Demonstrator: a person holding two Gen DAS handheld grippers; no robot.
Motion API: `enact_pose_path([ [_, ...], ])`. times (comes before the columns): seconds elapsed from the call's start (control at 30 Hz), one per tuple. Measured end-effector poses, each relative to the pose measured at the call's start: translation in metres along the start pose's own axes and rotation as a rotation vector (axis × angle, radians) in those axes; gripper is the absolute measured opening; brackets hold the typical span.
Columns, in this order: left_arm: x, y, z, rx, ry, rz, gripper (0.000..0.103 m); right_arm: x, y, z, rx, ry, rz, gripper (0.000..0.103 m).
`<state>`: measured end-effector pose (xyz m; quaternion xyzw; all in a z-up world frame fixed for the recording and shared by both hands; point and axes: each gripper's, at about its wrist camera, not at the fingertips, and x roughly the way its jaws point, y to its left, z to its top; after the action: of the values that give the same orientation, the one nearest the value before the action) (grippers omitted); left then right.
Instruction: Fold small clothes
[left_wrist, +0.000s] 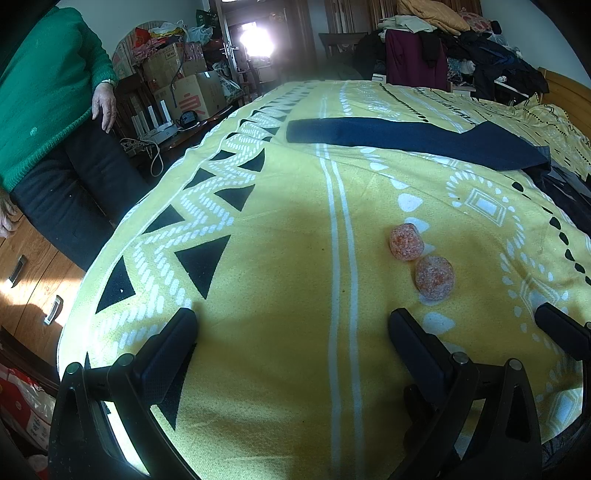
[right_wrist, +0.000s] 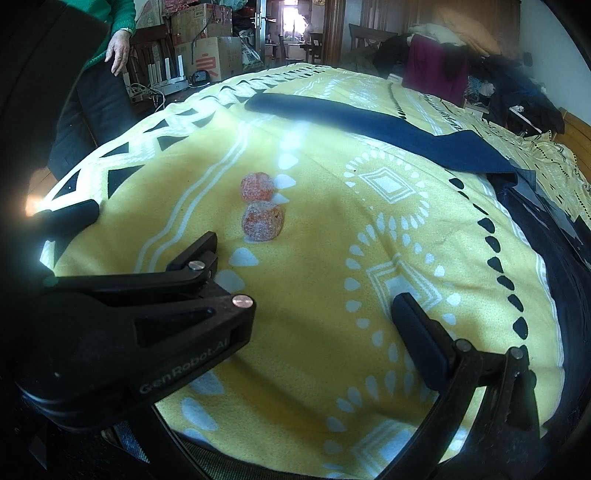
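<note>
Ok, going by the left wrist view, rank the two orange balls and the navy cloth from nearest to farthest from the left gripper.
From the left gripper:
1. Nearer orange ball, just ahead of its right finger.
2. Farther orange ball, touching or nearly touching the first, just beyond it.
3. Navy cloth, stretched across the far blanket.

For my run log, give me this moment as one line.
left gripper: open, empty | right gripper: open, empty | navy garment: flat across blanket, untouched | two orange balls: near fingers
</note>
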<state>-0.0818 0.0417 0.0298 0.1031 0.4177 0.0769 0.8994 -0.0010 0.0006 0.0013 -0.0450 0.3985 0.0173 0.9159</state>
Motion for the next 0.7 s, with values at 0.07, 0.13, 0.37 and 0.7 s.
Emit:
enact_pose_path([
  [0.07, 0.0, 0.0, 0.0, 0.0, 0.0, 0.0, 0.103, -0.0001, 0.0, 0.0, 0.0, 0.0, 0.0, 0.103],
  [0.13, 0.0001, -0.0001, 0.0001, 0.0, 0.0, 0.0, 0.103, 0.0006, 0.0002, -0.0003, 0.0, 0.0, -0.002, 0.103],
  [0.37, 0.0006, 0.0001, 0.0009, 0.0, 0.0, 0.0, 0.103, -0.0012, 0.0017, -0.0008, 0.0, -0.001, -0.002, 0.103],
  [0.7, 0.0008, 0.0001, 0.0011, 0.001, -0.001, 0.001, 0.103, -0.0008, 0.003, 0.0011, -0.004, -0.002, -0.006, 0.103],
])
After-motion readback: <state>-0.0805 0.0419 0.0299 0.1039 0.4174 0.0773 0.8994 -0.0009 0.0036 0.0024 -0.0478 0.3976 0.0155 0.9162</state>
